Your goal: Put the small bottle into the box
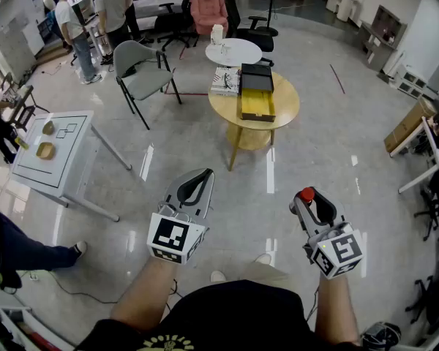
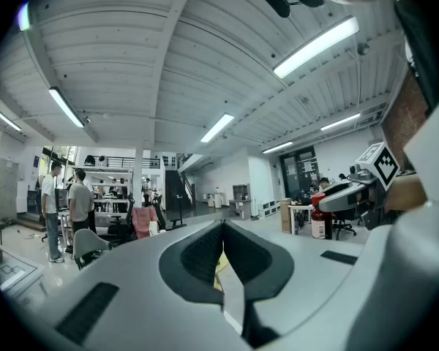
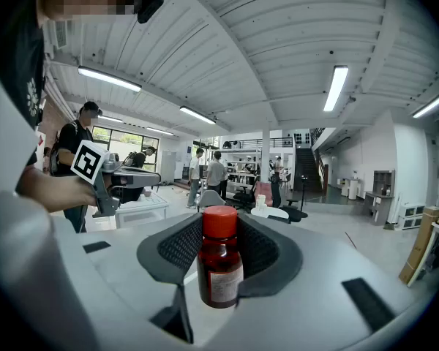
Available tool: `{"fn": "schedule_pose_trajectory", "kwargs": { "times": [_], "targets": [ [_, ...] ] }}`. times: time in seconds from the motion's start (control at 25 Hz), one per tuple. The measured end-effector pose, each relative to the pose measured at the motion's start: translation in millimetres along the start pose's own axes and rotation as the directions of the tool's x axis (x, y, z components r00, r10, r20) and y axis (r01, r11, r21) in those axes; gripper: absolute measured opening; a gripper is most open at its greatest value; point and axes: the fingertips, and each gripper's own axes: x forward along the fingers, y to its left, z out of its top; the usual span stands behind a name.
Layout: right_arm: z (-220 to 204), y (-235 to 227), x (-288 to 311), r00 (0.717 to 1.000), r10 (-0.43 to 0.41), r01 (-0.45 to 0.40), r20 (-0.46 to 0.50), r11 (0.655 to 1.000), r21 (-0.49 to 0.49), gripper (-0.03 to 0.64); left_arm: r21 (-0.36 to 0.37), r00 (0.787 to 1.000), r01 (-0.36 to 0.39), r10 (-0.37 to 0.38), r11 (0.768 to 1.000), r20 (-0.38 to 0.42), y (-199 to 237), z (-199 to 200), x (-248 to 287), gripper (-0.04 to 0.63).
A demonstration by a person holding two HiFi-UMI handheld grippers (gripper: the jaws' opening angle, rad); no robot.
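Right gripper (image 1: 311, 203): clenched on a small amber bottle (image 3: 219, 265) with a red cap, upright between its pads. Left gripper (image 1: 202, 177): jaws pressed together, nothing between them. Box (image 1: 257, 107): black, open, yellow inside, on a round wooden table (image 1: 287, 112), well ahead of both grippers. Both grippers held above glossy floor (image 1: 336, 145); bottle well apart from box

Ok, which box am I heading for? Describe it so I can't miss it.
Find the round wooden table in the middle of the shiny floor, just in front of a smaller white round table. The box lies on the wooden one, with a pale stack of papers at its far left. It alone is bright yellow inside, with a black part directly behind it.
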Motion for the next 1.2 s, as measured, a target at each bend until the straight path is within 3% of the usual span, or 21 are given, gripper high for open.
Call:
{"fn": "schedule_pose_trajectory", "kwargs": {
  "times": [0.2,0.68,1.2],
  "targets": [
    [0.7,-5.8,1.7,1.0,0.006,-0.006,-0.003,0.999,0.037,0.155,-0.007,1.0,-0.003,0.003,1.0,-0.021,1.5,-5.0,5.9,0.018],
    [-6.6,-50.7,52.6,0.995,0.095,-0.094,-0.017,0.995,0.022,0.155,-0.016,0.997,-0.045,0.044,0.999,-0.064,21.0,-23.7,64.9,0.018],
    [-11.1,-116.1,94.5,0.991,0.128,-0.125,-0.04,0.99,0.065,0.153,-0.056,0.99,-0.02,0.012,0.998,-0.138,16.8,-51.8,140.9,0.017]
  ]
}}
